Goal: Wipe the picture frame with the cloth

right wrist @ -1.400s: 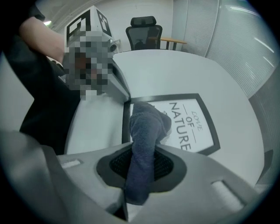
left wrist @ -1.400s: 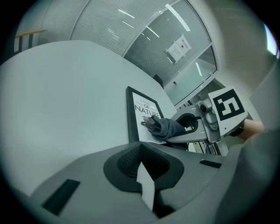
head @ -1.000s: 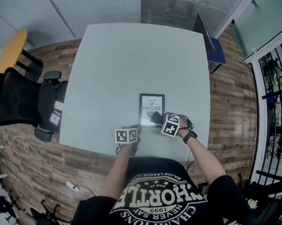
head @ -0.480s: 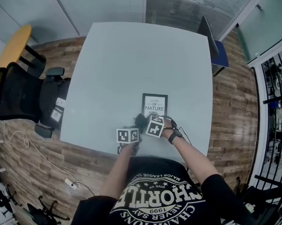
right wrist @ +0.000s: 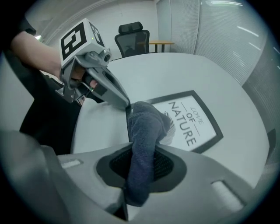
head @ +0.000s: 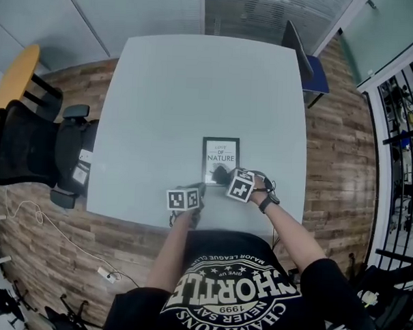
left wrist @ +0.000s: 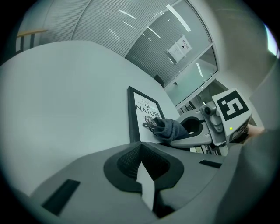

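Tabletop (head: 162, 90) of smooth pale grey, square with rounded corners, fills the head view, and a floor (head: 337, 153) of wood planks lies around it. Near the person's edge the picture frame (head: 220, 160) lies flat, a thin black rectangle around a white print with the words LOVE OF NATURE. The right gripper (head: 224, 175) reaches over the frame's near end and holds the cloth (head: 220, 172), a small dark soft bundle that touches the print. The left gripper (head: 201, 189) points at the frame's near left corner. In the left gripper view its two jaws are pressed together with nothing between them, and the frame lies just ahead to the right; the cloth sits on the lower part of the print, over a feather drawing. In the right gripper view the jaws pinch the cloth, a grey-blue fleecy fabric that comes out in a thick fold onto the print; the left gripper's tip is at the frame's corner, but I cannot tell if it touches.
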The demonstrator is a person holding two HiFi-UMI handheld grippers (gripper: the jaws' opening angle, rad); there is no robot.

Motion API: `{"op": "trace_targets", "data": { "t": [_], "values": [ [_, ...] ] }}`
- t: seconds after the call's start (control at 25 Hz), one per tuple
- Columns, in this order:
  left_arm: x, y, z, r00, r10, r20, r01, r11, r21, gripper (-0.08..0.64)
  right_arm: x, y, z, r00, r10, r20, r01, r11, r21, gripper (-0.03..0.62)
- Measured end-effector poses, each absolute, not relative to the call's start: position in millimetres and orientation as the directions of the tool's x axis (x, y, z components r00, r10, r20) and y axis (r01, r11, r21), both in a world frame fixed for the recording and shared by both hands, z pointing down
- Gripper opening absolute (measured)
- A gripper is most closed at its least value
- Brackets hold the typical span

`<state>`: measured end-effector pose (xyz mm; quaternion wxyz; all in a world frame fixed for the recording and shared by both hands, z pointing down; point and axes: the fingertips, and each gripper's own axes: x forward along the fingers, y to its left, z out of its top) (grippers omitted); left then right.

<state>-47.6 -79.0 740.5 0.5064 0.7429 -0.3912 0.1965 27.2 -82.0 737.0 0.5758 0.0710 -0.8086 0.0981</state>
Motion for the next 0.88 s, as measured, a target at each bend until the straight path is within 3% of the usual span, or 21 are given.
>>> {"op": "trace_targets", "data": {
  "t": [0.52,0.72,0.88],
  "values": [
    [-43,-76,737,0.587,-0.373,0.719,-0.807,-0.198,0.557,-0.005,77,-86,726,-0.341,-0.131,0.931,-0.451,0.891,-0.04,0.074],
    [-24,-95,686,0.622,-0.464,0.63,-0.777,-0.27,0.568,-0.005,65,-125,645,-0.528,-0.401,0.748,-0.657,0.752,-0.06,0.074],
    [-6,-133,603,0.629,-0.597,0.498,-0.77,-0.389,0.506,-0.005,84,-154,561,-0.54,-0.672,0.507,-0.786,0.618,-0.018,0.074]
  ]
}}
